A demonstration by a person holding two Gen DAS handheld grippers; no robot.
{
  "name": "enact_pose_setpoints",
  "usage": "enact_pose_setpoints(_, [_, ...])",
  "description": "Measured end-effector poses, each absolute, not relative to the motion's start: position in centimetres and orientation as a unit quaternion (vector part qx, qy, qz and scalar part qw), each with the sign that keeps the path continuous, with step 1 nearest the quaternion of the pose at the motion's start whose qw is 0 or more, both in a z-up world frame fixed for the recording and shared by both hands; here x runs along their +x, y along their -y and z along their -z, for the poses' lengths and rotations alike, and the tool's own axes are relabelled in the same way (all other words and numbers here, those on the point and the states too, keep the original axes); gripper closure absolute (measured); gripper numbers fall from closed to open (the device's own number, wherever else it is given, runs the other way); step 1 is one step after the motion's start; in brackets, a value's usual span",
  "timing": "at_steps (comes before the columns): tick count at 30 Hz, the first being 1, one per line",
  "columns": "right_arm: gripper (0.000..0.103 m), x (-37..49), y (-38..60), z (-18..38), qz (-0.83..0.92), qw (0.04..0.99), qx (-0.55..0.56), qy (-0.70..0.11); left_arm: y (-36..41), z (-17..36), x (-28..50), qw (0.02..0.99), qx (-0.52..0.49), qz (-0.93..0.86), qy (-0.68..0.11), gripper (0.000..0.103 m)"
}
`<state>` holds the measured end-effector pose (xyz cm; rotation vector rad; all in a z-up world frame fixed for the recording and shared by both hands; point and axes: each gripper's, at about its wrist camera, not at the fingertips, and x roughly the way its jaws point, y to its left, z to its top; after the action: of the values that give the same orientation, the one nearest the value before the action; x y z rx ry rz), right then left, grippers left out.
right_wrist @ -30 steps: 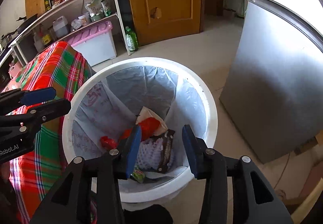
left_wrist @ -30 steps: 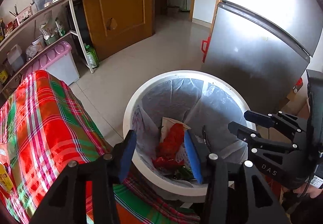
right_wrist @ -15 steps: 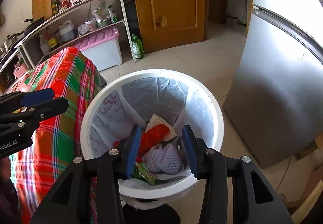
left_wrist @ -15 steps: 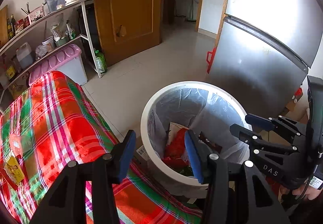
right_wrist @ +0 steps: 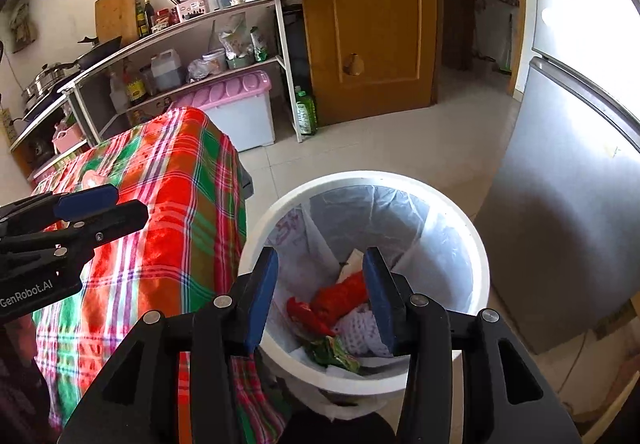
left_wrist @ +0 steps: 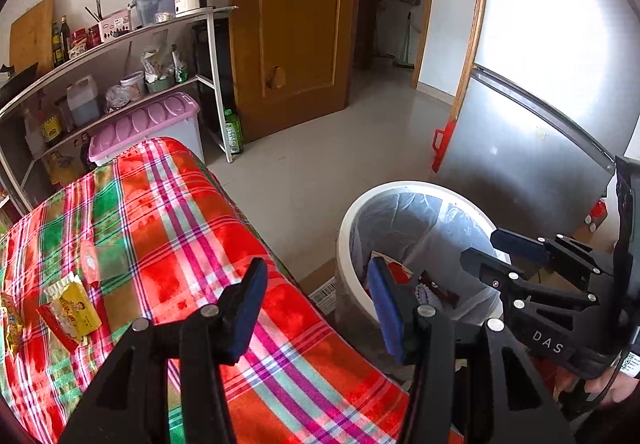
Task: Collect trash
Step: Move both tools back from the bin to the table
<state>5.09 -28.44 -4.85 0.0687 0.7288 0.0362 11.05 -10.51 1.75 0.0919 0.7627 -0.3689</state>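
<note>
Now the left gripper (left_wrist: 316, 308) is spread wide over the checked cloth (left_wrist: 168, 228), and the right gripper (right_wrist: 320, 296) gapes, holding nothing, above the white bin (right_wrist: 476, 244).

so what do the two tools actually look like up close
Both are black, angular plastic frames with silver rivets and blue pads on the fingers. The left tool carries white "GenRobot.AI" lettering on its side; the right tool is marked "DAS" and has a thin cable and a white label near the grip.
</note>
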Motion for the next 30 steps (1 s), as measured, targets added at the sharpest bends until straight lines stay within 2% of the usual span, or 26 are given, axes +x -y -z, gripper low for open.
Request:
enact_pose_setpoints(5, [0.050, 5.2, 25.7, 4.1, -0.042, 0.935, 0.025, -0.350, 7.4, -2.5, 10.0, 0.921, 0.033, 0.156, -0.356, 0.045])
enact_pose_setpoints(19, [0.050, 7.4, 16.3, 3.3, -0.122, 0.930, 0.001, -0.345, -3.8, -2.9, 8.9, 0.935, -0.010, 0.058, -0.351, 0.039])
enact_pose_setpoints(30, [0.049, 10.0, 9.6, 1.9, -0.170, 0.922, -0.035, -0.347, -13.3, -3.0, 8.8, 0.936, -0.049, -0.013, -0.349, 0.039])
